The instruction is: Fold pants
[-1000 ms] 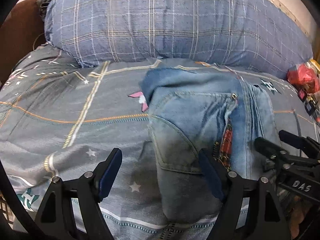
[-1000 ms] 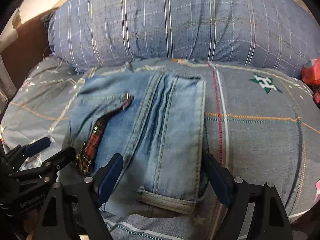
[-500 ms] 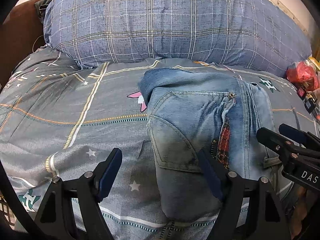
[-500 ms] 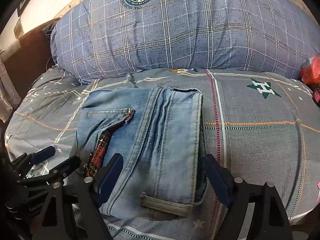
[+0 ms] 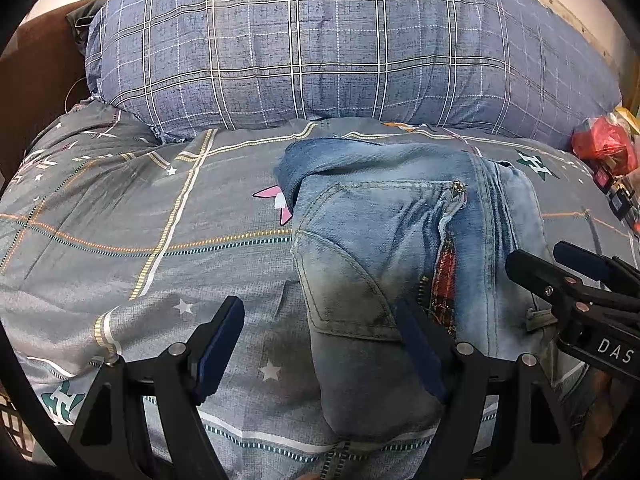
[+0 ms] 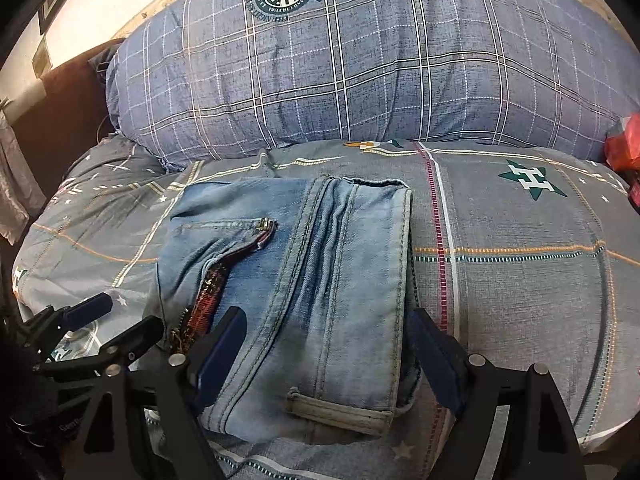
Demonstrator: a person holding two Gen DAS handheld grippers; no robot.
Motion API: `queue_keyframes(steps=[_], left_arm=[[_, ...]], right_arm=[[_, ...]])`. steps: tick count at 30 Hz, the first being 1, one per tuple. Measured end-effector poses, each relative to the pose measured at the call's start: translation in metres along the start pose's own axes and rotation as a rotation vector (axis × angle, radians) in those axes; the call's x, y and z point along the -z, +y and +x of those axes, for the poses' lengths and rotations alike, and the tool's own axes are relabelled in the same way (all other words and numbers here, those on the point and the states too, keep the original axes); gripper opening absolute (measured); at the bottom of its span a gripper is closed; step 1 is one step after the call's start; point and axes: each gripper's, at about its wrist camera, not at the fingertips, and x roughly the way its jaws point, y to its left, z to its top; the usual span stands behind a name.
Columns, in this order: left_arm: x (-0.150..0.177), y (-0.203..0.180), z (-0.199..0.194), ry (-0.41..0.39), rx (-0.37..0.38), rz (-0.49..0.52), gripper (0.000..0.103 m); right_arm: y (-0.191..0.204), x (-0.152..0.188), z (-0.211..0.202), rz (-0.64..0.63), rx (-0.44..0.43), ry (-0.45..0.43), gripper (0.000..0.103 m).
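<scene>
My left gripper (image 5: 320, 344) is at the bottom of its own view, jaws wide apart and holding nothing; the lower parts of both fingers are cut off by the frame edge. Its right finger covers a piece of the pants (image 5: 404, 256), so I cannot tell if it touches the denim. My right gripper (image 6: 326, 354) is also spread wide with nothing clamped. The folded pants lie between its fingers in the picture, but whether the pads touch the cloth I cannot tell.

The pants are a folded bundle of light blue denim on the bed cover (image 6: 520, 280), in the lower middle of the right view. A hem cuff (image 6: 340, 410) lies at the near edge, and a red plaid lining (image 6: 208, 300) shows at the open zipper. The layers under the top fold are hidden.

Behind, a checked blue pillow (image 6: 360, 80) fills the upper frame. At the right edge something red (image 5: 604, 148) is partly cut off and hard to identify.
</scene>
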Motion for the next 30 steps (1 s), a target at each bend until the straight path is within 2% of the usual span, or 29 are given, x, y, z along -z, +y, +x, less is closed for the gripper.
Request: queue_keyframes(steps=[21,30], left_arm=[[-0.0004,0.0015,-0.0013,-0.006,0.004,-0.003,0.079],[-0.0036,0.0082,0.0056,0.002,0.05,-0.042,0.079]], right_arm=[[-0.0015,-0.0004,0.0015,-0.001,-0.005,-0.002,0.085],[-0.0016,-0.0012,-0.0003,0.0,-0.028,-0.02,0.085]])
